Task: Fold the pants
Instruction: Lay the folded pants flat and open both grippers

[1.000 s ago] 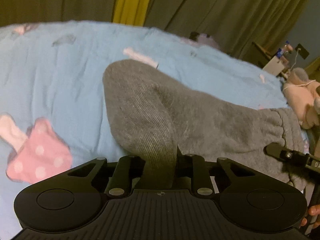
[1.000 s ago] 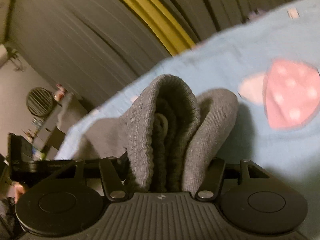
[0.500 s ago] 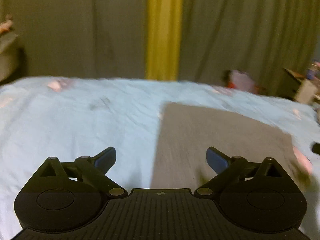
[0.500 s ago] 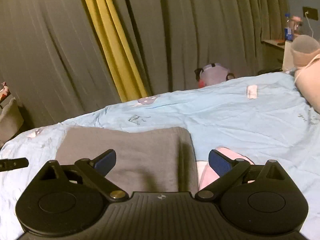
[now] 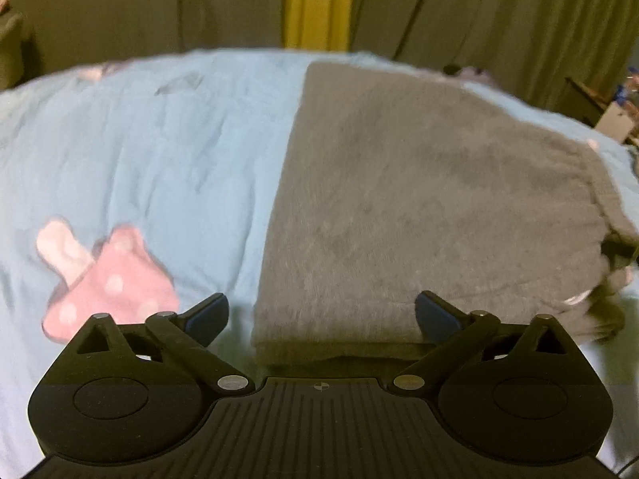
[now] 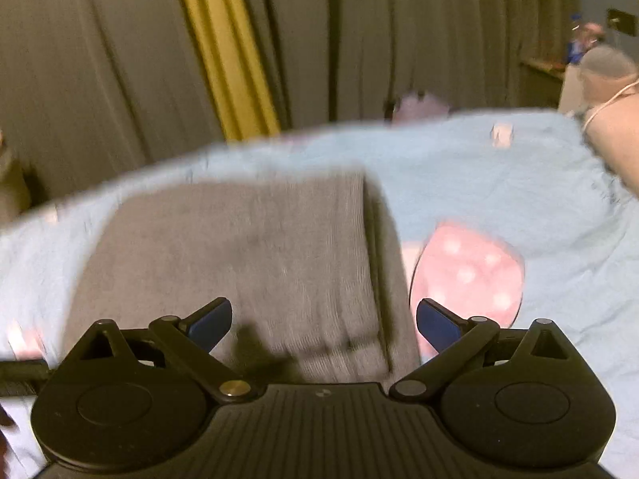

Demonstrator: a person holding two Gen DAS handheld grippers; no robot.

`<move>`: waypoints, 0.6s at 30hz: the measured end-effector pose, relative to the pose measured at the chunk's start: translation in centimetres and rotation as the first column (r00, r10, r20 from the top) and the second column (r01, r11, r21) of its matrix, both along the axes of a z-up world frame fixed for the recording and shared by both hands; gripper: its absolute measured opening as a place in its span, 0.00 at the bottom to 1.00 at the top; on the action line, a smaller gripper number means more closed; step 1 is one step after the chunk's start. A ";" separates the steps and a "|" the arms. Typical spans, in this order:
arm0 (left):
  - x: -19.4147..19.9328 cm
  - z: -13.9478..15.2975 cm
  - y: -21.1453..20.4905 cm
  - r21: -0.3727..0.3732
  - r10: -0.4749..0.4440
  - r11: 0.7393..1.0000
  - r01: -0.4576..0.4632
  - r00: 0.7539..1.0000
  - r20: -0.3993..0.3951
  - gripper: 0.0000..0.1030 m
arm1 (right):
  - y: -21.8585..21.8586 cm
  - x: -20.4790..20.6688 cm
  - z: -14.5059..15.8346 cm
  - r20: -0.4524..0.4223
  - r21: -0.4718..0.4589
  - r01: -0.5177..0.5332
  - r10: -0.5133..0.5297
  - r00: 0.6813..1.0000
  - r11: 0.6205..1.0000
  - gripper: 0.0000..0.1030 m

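Observation:
The grey pants (image 5: 431, 207) lie folded in a flat rectangle on the light blue bedsheet (image 5: 159, 151). In the left wrist view my left gripper (image 5: 321, 315) is open and empty just above the near folded edge. In the right wrist view the pants (image 6: 247, 255) lie ahead and to the left, their ribbed edge toward the right. My right gripper (image 6: 323, 317) is open and empty over the near end of the pants.
A pink mushroom print (image 5: 108, 279) marks the sheet left of the pants; another mushroom print (image 6: 463, 271) shows to their right in the right wrist view. Dark curtains with a yellow strip (image 5: 317, 4) hang behind the bed. A pink plush (image 6: 615, 119) and cluttered furniture stand at the right.
A second ago both grippers were shut on the pants' cloth. They let go, and the pants now lie flat and folded. Since half a second ago both grippers have dipped closer to the pants.

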State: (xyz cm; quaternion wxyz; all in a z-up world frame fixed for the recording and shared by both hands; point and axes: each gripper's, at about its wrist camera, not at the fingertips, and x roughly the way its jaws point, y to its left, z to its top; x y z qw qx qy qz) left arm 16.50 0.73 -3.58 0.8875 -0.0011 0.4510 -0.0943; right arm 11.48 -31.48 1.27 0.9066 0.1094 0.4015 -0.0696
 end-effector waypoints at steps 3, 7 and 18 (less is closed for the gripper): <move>-0.5 -0.1 0.6 -0.019 0.026 0.999 -0.027 1.000 -0.015 1.00 | -1.6 0.5 -2.8 -0.128 0.110 0.049 -0.035 0.991 0.993 0.96; -2.2 0.7 1.5 -0.023 0.030 0.999 -0.031 0.999 -0.033 1.00 | -2.5 -2.0 -1.2 -0.083 0.162 0.073 -0.060 0.995 0.984 0.96; -11.5 -1.9 1.6 0.105 0.074 0.992 -0.074 0.997 0.005 1.00 | 2.5 -10.7 -1.7 -0.145 0.129 0.052 -0.033 0.989 0.990 0.96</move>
